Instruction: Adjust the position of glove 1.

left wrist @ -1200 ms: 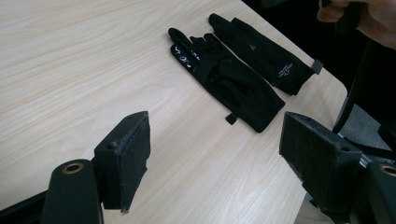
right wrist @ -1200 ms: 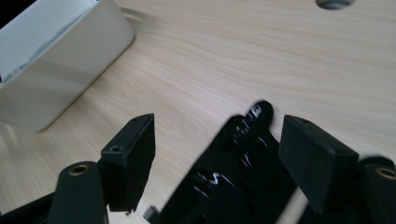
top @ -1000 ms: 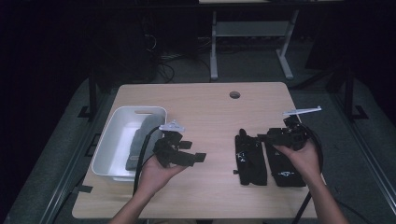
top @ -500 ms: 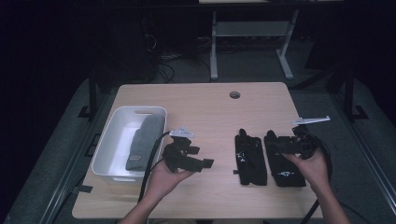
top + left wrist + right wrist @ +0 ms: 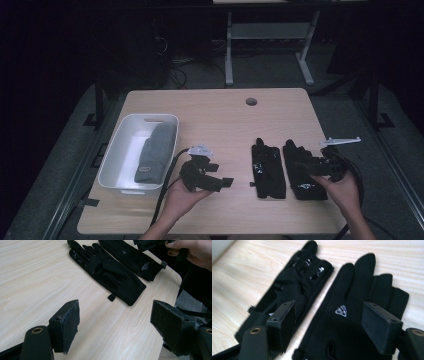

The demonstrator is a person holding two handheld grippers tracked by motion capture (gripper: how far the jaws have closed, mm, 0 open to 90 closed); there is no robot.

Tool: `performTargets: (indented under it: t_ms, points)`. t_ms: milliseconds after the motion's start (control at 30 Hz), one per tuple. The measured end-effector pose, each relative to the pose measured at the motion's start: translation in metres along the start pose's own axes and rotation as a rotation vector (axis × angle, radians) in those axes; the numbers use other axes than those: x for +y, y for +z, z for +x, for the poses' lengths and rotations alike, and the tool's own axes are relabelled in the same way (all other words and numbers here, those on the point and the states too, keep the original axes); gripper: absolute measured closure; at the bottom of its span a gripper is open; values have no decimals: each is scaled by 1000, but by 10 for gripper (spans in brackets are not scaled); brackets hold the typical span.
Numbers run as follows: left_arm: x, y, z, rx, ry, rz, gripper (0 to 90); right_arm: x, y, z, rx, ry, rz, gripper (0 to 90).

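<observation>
You're holding the left gripper (image 5: pixel 226 182) over bare tabletop, left of the two black gloves, jaws standing wide with nothing between them; in the left gripper view only wood grain is showing between the pads (image 5: pixel 70 325). Your right gripper (image 5: pixel 300 165) is hanging low over the right glove (image 5: pixel 303 172), jaws also wide and gripping nothing; whether the pads are touching the fabric, I can't tell. In the right gripper view the right glove (image 5: pixel 352 322) is lying between and under the jaws, logo facing up, with the left glove (image 5: pixel 294 287) just beside it past the left-hand jaw. Both gloves are lying flat on the table (image 5: pixel 220 115), side by side, fingers pointing away from you, the left glove (image 5: pixel 267 170) sitting between your two grippers. In the left gripper view the nearer glove (image 5: pixel 110 272) is lying ahead of the jaws, well apart from them. The white bin (image 5: pixel 117 155) is sitting at the table's left edge with a grey cloth item (image 5: pixel 156 152) lying inside it.
</observation>
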State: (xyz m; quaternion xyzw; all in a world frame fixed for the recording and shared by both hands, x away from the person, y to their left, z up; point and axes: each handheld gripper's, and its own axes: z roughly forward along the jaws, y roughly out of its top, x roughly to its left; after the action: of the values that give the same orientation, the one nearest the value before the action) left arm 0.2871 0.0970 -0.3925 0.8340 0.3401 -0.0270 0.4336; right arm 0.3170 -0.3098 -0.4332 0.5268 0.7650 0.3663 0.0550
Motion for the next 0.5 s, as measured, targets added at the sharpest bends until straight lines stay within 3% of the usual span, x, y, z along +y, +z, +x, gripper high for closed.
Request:
performTargets:
  t_ms: [100,267,500]
  points:
    - [-3,1,-1,-4,13,7,233,-5,4,-1,-15,-10,20,287]
    - [-9,3,-1,-15,3,-1,232,-11,7,-3,-53,-31,43,321]
    - [-15,5,0,-26,-4,1,232,-19,11,-5,-129,-88,81,446]
